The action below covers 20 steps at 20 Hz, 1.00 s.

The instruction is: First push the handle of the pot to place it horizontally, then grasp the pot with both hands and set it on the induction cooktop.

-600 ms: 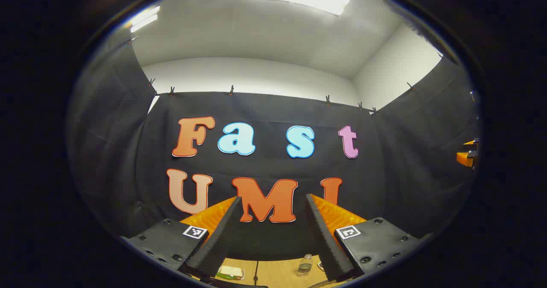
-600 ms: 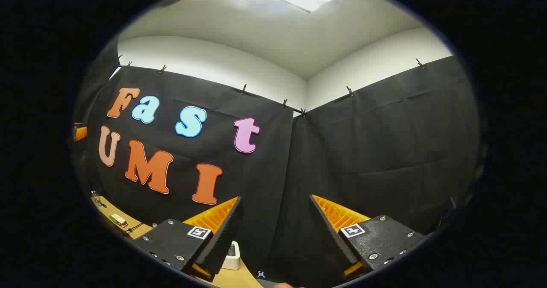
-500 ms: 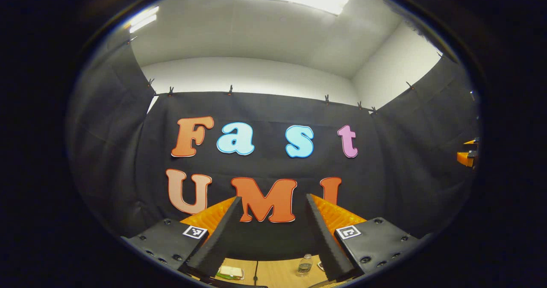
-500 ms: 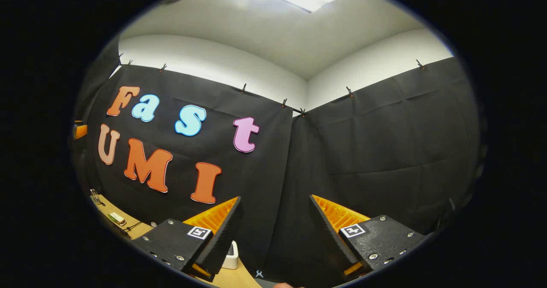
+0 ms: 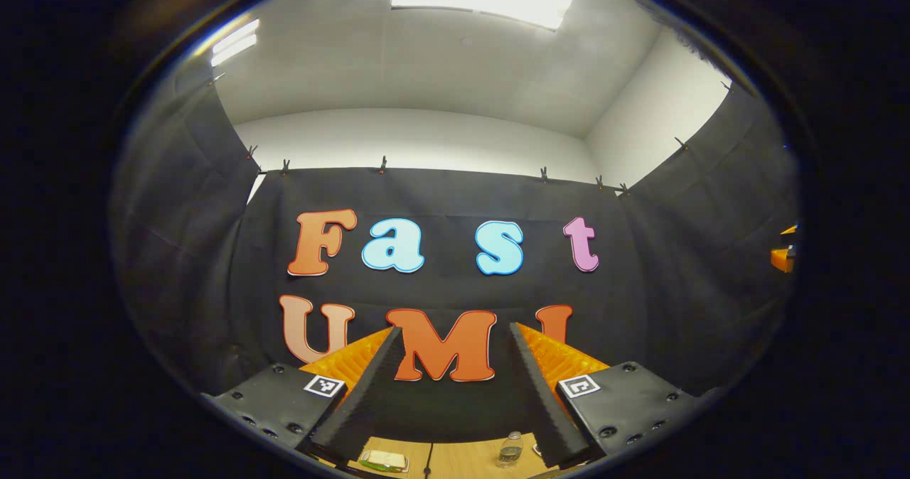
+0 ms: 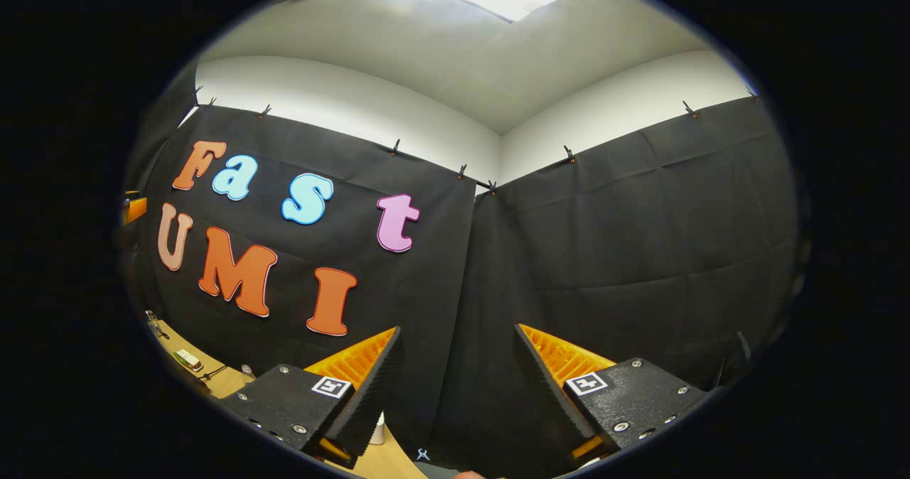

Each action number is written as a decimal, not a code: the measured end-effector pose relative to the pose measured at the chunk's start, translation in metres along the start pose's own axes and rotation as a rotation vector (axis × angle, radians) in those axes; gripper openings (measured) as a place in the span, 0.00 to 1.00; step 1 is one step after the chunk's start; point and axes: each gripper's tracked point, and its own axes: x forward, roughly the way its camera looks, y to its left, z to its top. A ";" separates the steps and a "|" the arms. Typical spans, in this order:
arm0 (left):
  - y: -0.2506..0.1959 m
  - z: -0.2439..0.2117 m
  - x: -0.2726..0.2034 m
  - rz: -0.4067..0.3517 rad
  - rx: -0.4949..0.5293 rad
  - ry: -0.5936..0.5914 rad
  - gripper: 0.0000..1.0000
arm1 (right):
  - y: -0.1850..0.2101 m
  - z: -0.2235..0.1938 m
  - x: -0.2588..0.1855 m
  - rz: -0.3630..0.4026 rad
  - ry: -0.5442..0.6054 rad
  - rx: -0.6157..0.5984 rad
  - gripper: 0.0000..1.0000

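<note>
Black cloth booth wall (image 5: 455,195) faced both raised, empty, wide-open orange-and-black left gripper (image 5: 455,340) and right gripper (image 6: 458,340), probably staged before reaching down.

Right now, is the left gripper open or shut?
Open. The left gripper holds nothing: its two fingers stand apart, with the black cloth wall showing between them.

Wooden table (image 5: 455,458) at 6 o'clock, left gripper view: clear water bottle (image 5: 510,448) upright, flat green-edged packet (image 5: 384,460) toward 7 o'clock, thin dark cable (image 5: 429,458) between.
</note>
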 end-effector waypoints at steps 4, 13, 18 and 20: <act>-0.010 0.001 0.004 -0.003 0.011 -0.003 0.90 | -0.007 -0.004 0.000 -0.012 0.004 0.007 0.91; -0.035 -0.001 0.004 -0.049 -0.045 0.012 0.94 | -0.015 -0.010 -0.001 -0.019 0.015 0.018 0.94; -0.053 -0.031 0.001 -0.075 -0.040 0.100 0.94 | -0.022 -0.012 -0.005 -0.017 0.018 0.017 0.94; -0.070 -0.050 -0.004 -0.109 -0.072 0.153 0.92 | -0.026 -0.015 -0.008 -0.015 0.022 0.019 0.94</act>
